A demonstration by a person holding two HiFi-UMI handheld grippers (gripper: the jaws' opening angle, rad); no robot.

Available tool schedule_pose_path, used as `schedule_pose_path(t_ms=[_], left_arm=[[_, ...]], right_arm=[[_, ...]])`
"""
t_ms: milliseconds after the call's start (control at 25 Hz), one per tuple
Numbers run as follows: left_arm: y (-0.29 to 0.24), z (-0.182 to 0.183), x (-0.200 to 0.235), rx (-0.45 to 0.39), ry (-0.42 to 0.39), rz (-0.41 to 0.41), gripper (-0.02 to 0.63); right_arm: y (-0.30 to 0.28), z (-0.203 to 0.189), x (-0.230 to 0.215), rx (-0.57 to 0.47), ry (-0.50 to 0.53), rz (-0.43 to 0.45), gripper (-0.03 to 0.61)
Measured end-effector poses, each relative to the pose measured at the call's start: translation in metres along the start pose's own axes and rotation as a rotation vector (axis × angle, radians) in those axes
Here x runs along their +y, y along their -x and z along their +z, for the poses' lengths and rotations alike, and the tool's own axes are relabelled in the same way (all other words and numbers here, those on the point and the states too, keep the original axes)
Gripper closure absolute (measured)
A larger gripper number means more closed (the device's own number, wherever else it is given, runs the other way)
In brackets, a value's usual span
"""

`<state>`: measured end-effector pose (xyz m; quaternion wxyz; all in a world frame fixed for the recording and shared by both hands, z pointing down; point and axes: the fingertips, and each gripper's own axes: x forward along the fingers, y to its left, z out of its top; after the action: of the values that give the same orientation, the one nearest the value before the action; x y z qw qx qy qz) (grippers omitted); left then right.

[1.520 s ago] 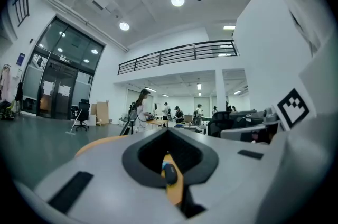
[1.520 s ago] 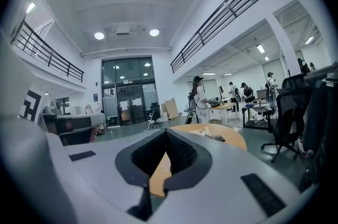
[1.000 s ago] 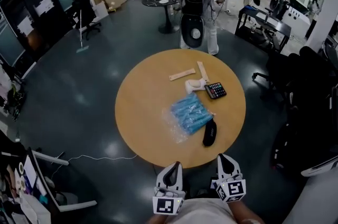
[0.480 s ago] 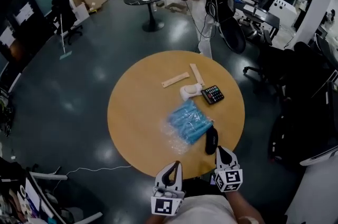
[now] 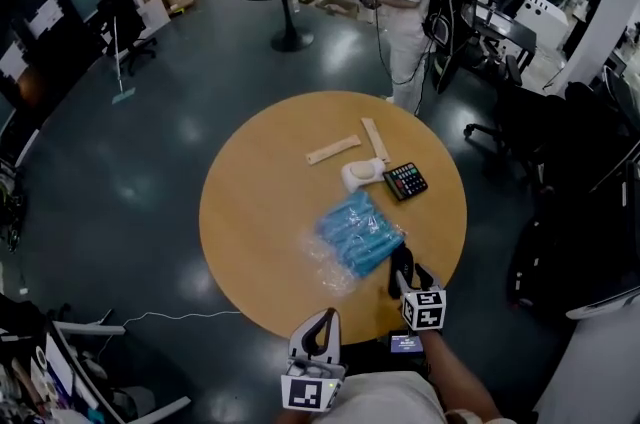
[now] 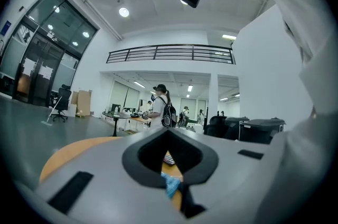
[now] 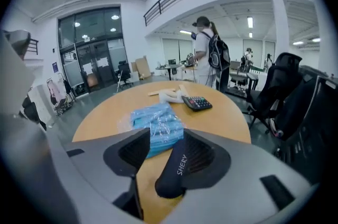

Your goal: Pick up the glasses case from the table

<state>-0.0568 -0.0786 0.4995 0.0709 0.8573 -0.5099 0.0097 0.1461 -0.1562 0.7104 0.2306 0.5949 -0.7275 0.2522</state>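
The black glasses case [image 5: 401, 259] lies flat on the round wooden table [image 5: 250, 212], near its near-right edge and just right of the blue plastic-wrapped pack [image 5: 355, 232]. It hasn't shifted over the last second. What has changed is my right gripper [image 5: 411, 277]. A second ago it hung back off the near edge with its jaws pressed together, and now it has dropped forward and down over the case's near end. The jaws are opening, and in the right gripper view the case sits between them, closer to the right jaw. It may already be brushing that jaw, but I can't be sure from this angle. Nothing is pinched yet.

My left gripper [image 5: 322, 324] waits at the near edge, jaws together and empty, pointing level across the table.

Farther off, the calculator [image 5: 405, 180] sits well clear.

I judge the approach done. What remains is to centre the case, close on it and lift.
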Motion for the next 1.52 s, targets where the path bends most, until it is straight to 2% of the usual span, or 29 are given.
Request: schedule_pose_path(t_ms=[160,320,680,840,920,1080,1200,1320,1440,1520], left_arm=[[-0.002,-0.004,0.005,-0.004,0.009,0.02,0.607],[-0.005,-0.006,0.011,0.0,-0.009,0.037,0.607],[-0.007,-0.012,0.016,0.056,0.023,0.048,0.607],[-0.007,-0.011,0.02,0.03,0.014,0.066,0.607],[-0.007,-0.012,0.018,0.05,0.033,0.069,0.607],[-0.006,-0.013,0.02,0.053,0.04,0.082,0.607],[-0.006,-0.013,0.024,0.01,0.013,0.091,0.607],[-0.005,-0.009,0.019,0.021,0.027,0.081,0.607],[-0.006,-0.005,0.013,0.034,0.035,0.068,0.607],[-0.007,-0.004,0.011,0.03,0.036,0.063,0.607]], right_arm=[[-0.037,-0.033,-0.011,0.158,-0.01,-0.004,0.329],[-0.065,-0.059,-0.021,0.283,-0.002,-0.02,0.299],[-0.101,-0.098,-0.031,0.466,0.036,-0.046,0.259],[-0.11,-0.104,-0.035,0.477,-0.009,-0.067,0.248],[-0.113,-0.105,-0.038,0.475,-0.019,-0.074,0.242],[-0.12,-0.106,-0.039,0.469,0.005,-0.079,0.239],[-0.118,-0.105,-0.041,0.48,0.022,-0.088,0.239],[-0.109,-0.103,-0.039,0.499,0.054,-0.072,0.241],[-0.094,-0.087,-0.042,0.437,0.075,-0.057,0.241],[-0.076,-0.062,-0.036,0.348,0.106,-0.036,0.241]])
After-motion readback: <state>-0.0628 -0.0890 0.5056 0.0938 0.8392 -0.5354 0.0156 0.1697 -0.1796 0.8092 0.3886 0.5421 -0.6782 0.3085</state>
